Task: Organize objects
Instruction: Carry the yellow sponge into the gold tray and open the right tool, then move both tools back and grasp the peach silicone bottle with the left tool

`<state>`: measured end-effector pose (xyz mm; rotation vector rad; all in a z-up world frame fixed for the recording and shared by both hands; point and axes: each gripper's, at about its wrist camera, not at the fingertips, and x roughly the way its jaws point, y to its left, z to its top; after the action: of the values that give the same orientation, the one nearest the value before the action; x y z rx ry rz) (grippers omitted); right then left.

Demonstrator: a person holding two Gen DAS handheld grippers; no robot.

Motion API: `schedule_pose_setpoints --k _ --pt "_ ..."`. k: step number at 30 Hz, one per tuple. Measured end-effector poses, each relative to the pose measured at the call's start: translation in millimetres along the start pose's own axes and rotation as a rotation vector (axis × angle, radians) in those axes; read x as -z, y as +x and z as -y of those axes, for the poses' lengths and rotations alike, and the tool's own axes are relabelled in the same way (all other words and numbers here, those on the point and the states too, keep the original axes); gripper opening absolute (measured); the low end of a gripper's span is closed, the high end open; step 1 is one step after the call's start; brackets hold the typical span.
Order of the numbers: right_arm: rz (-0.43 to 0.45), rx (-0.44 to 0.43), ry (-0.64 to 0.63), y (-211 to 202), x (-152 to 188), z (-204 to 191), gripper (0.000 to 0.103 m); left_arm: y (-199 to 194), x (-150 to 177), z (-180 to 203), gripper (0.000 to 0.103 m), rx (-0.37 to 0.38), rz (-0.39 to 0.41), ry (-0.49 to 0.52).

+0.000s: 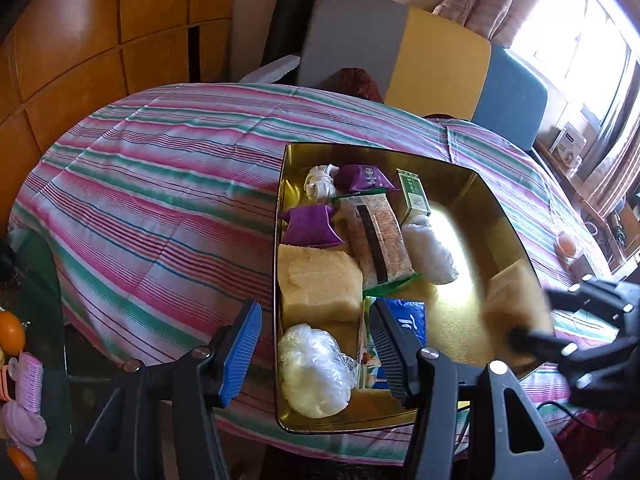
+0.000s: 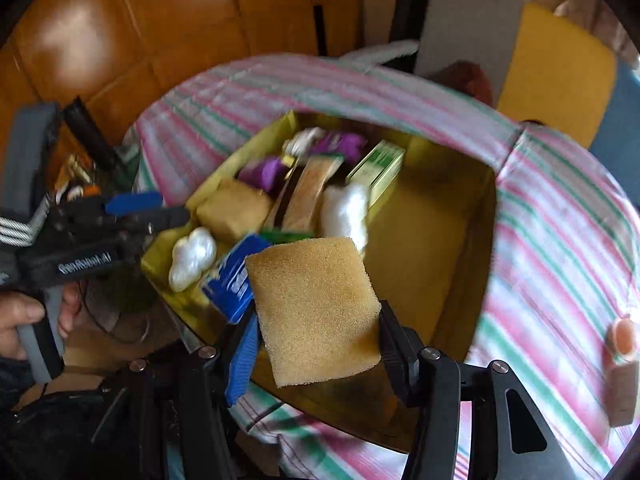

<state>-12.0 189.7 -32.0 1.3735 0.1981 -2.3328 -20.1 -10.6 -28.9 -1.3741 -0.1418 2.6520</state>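
Note:
A gold metal tin (image 1: pixel 492 216) (image 2: pixel 448 240) sits on the striped tablecloth. Its left side holds a yellow sponge (image 1: pixel 318 284) (image 2: pixel 234 210), two white plastic-wrapped bundles (image 1: pixel 314 370), purple packets (image 1: pixel 310 226), a long cracker pack (image 1: pixel 380 236), a green box (image 1: pixel 414 196) and a blue pack (image 1: pixel 408 318). My right gripper (image 2: pixel 318 330) is shut on a second yellow sponge (image 2: pixel 316 312) (image 1: pixel 516 304), held over the tin's near right part. My left gripper (image 1: pixel 316 344) is open and empty at the tin's near left edge; it also shows in the right wrist view (image 2: pixel 140 206).
The striped tablecloth (image 1: pixel 160 184) covers a round table. A small cup with orange top (image 1: pixel 566 245) (image 2: pixel 622 338) stands right of the tin. Chairs (image 1: pixel 436 60) stand behind the table. Pink brushes and oranges (image 1: pixel 24 376) lie at the lower left.

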Motion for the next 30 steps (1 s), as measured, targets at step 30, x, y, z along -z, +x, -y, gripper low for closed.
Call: schedule_pose_setpoints --k 30 --pt "0.06 -0.048 0.122 1 9 15 0.091 6 4 5 0.057 0.045 -0.018 0.009"
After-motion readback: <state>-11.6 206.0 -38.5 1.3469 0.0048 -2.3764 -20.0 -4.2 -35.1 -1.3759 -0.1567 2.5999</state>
